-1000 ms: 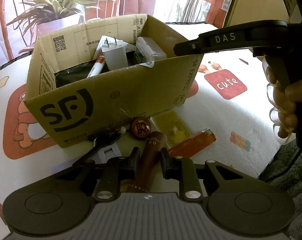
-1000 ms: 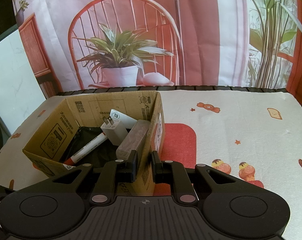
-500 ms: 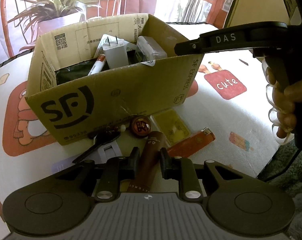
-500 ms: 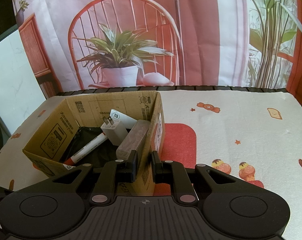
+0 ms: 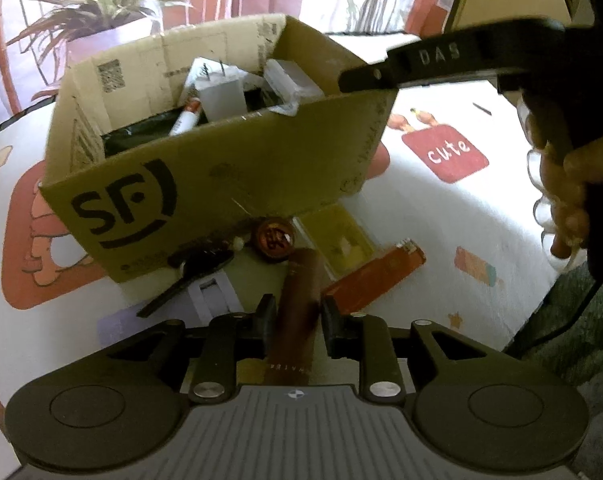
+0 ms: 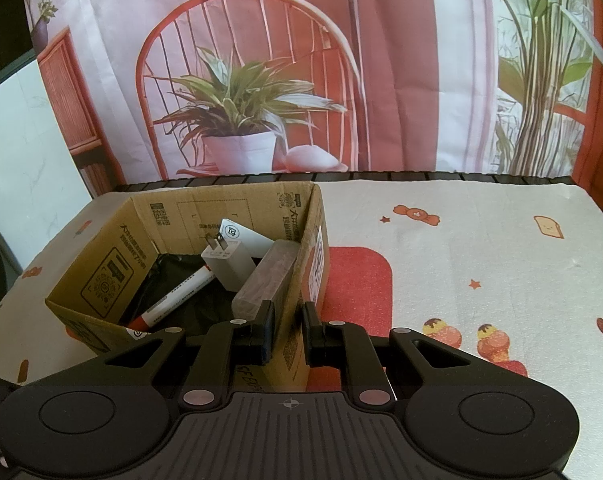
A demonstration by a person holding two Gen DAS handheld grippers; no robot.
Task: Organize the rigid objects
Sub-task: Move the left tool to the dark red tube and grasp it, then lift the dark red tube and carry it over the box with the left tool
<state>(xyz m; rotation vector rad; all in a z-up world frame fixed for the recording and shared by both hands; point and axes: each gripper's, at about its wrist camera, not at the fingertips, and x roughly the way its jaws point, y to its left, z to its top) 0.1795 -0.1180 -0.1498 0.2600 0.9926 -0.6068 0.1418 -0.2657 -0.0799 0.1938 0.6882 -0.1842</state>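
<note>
The left gripper (image 5: 294,318) has a brown cylindrical tube (image 5: 297,304) between its fingers, which have just eased slightly apart, near the worktop's (image 5: 477,216) front edge. The right gripper (image 6: 288,322) pinches the right wall of the open brown cardboard box (image 6: 301,240), which holds a white charger (image 6: 227,260) and a red-tipped marker (image 6: 173,300).

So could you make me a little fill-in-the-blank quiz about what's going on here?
1. The right gripper is shut on the wall of the ____ box.
2. The left gripper straddles a ____ tube.
3. The white charger lies ____ the box.
4. The orange lighter lies ____ the box.

Missing: cardboard; brown; inside; outside
</note>
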